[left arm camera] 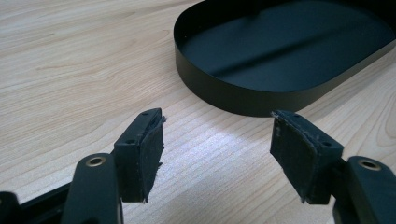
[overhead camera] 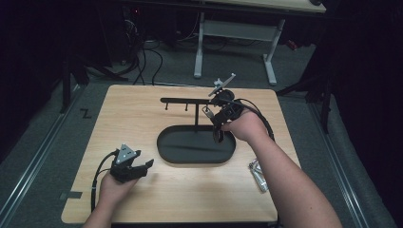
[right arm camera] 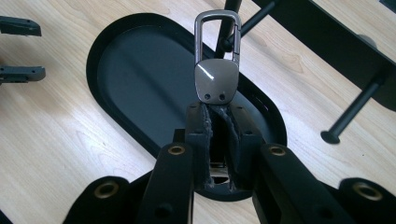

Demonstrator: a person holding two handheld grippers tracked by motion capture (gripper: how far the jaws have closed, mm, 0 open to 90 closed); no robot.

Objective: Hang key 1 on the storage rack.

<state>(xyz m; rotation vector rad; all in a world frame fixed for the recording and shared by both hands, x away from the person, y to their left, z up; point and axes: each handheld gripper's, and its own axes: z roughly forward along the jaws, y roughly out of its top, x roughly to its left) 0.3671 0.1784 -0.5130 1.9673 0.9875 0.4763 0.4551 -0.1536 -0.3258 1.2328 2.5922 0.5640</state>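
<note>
Wooden table [overhead camera: 142, 118] over grey carpet [overhead camera: 47, 123]; left gripper [left arm camera: 217, 149] gapes empty, right gripper [right arm camera: 218, 140] clamps a metal keyring clasp [right arm camera: 215, 70].

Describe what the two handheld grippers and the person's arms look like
Both the left gripper and the right gripper are black with brass-coloured rivets and dark, frayed jaw pads. The left carries a grey three-cornered plate; black cables trail from each. The forearms are bare, no sleeves.

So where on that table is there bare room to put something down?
Bare wood lies left of the black oval tray, behind the left gripper, and along the near edge. The tray's floor is bare too. Crowded: around the peg rack, where the right gripper holds a keyring clip; metal bits lie beside the forearm.
</note>
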